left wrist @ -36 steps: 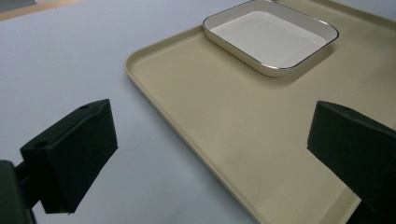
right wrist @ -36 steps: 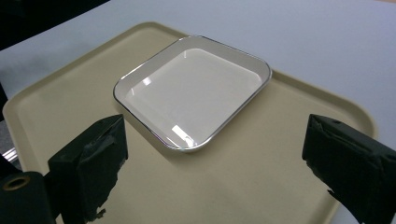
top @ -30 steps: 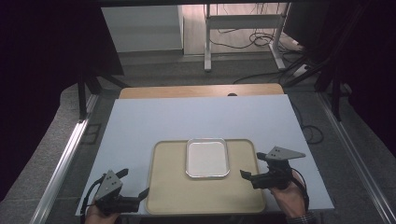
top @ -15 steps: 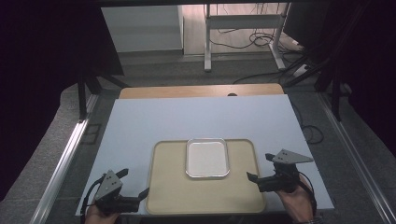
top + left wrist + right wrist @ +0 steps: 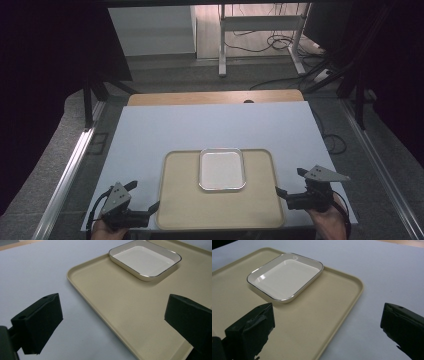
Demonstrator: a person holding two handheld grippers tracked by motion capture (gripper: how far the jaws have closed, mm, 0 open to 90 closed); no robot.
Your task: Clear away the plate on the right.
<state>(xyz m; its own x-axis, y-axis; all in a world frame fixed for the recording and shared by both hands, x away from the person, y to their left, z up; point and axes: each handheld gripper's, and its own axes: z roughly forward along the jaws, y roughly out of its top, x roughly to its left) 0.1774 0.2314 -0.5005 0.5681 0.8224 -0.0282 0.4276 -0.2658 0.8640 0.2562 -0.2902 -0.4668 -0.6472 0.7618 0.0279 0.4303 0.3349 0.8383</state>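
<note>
Hovering wide open and empty, the left gripper [image 5: 141, 195] sits just off the near-left corner of the beige tray [image 5: 185, 200]. Ahead to its right, the white dish [image 5: 222, 169] rests against the tray's far rim. Beside the tray's right edge, over bare tabletop [image 5: 210, 125], the right gripper [image 5: 289, 181] gapes, holding nothing.

I see the bench [image 5: 210, 127] covered by a pale blue-grey sheet, with a strip of bare wood [image 5: 215, 97] showing along its far edge. Beyond it, on the grey floor [image 5: 165, 75], stand the white legs of a metal frame [image 5: 260, 30], and black cables [image 5: 280, 42] lie looped there. An aluminium rail [image 5: 67, 175] runs along the bench's left side.
</note>
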